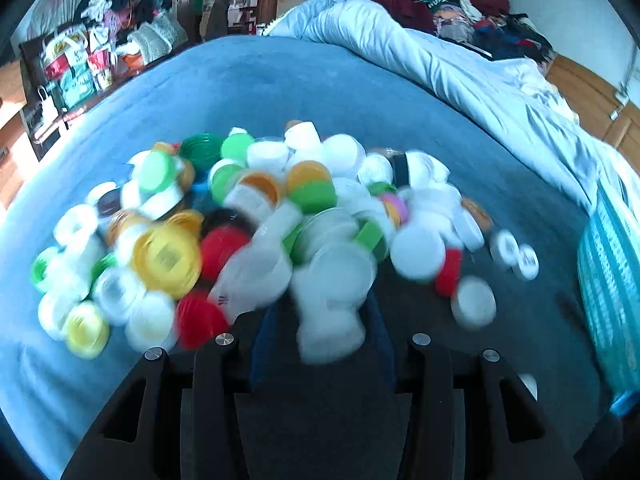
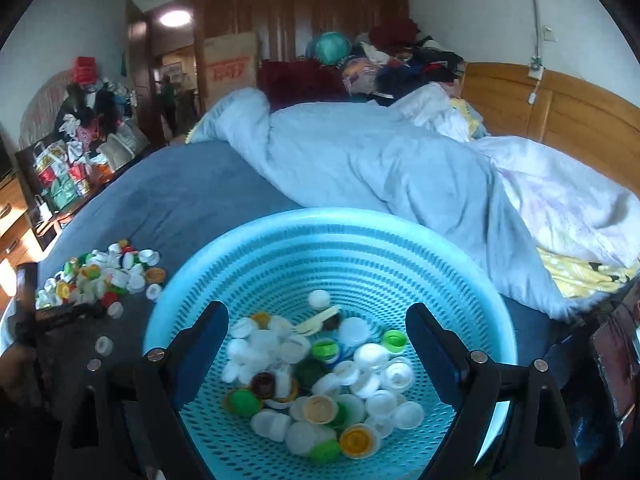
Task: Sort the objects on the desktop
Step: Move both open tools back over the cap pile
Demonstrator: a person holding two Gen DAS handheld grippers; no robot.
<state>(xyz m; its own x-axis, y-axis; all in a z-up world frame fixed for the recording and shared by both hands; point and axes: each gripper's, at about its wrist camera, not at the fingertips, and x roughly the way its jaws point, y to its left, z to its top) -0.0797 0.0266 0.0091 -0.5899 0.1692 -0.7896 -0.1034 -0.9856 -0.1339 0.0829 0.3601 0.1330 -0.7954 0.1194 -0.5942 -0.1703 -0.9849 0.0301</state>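
A heap of plastic bottle caps (image 1: 256, 220), white, green, yellow, orange and red, lies on the blue bed sheet (image 1: 280, 88). My left gripper (image 1: 320, 316) is at the near edge of the heap, its fingers closed on a blurred white cap (image 1: 332, 332). In the right wrist view a light blue perforated basket (image 2: 328, 240) holds many caps (image 2: 320, 380) and a pale plastic spoon. My right gripper (image 2: 316, 340) is open and empty, its fingers spread just above the basket. The cap heap also shows in the right wrist view (image 2: 100, 276), left of the basket.
A rumpled pale blue duvet (image 1: 460, 68) lies along the far and right side of the bed. The basket's edge (image 1: 612, 272) shows at the right of the left wrist view. A cluttered wooden side table (image 2: 60, 176) stands left of the bed. A wooden headboard (image 2: 560, 112) stands at the right.
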